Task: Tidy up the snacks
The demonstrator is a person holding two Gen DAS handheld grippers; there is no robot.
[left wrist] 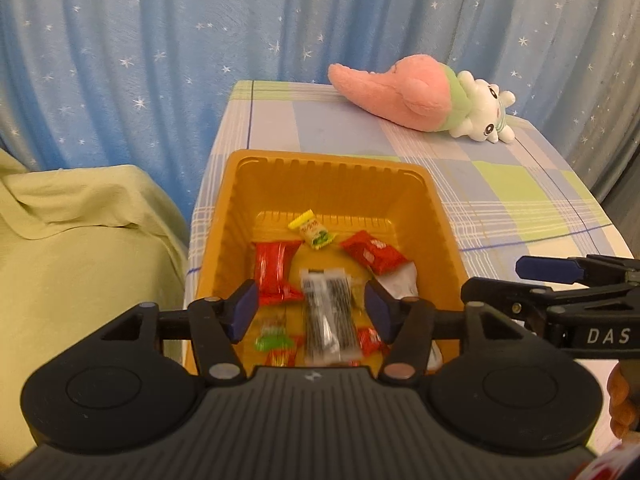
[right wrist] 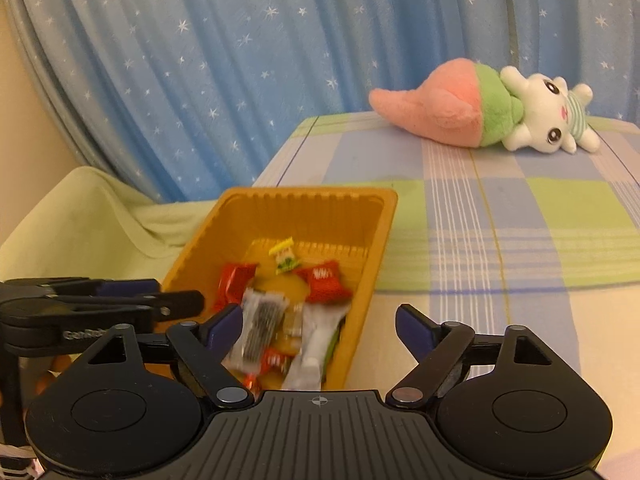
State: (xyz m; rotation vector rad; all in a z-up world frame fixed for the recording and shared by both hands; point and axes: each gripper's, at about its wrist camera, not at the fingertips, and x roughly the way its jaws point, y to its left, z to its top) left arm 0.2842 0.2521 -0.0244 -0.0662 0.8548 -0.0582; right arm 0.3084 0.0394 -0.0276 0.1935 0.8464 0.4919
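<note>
The left gripper [left wrist: 311, 311] is hovering over the near end of the orange ribbed plastic bin [left wrist: 240, 208], its blue-padded jaws standing apart. A blurred black-and-silver foil snack packet [left wrist: 329, 320] is showing between them, clear of both pads, so nothing is being pinched. The right gripper [right wrist: 319, 326] is sitting just right of the left one, jaws spread wide and empty, straddling the bin's near right wall. Inside the bin, red wrapped snacks [left wrist: 274, 272], a small yellow-and-green candy [left wrist: 314, 234] at the far end and a white packet [right wrist: 320, 340] are lying loose. The bin is resting at the left near edge of the pastel checked tablecloth [left wrist: 500, 200]. A pink-and-white plush toy [left wrist: 424, 100] is lying at the far right.
</note>
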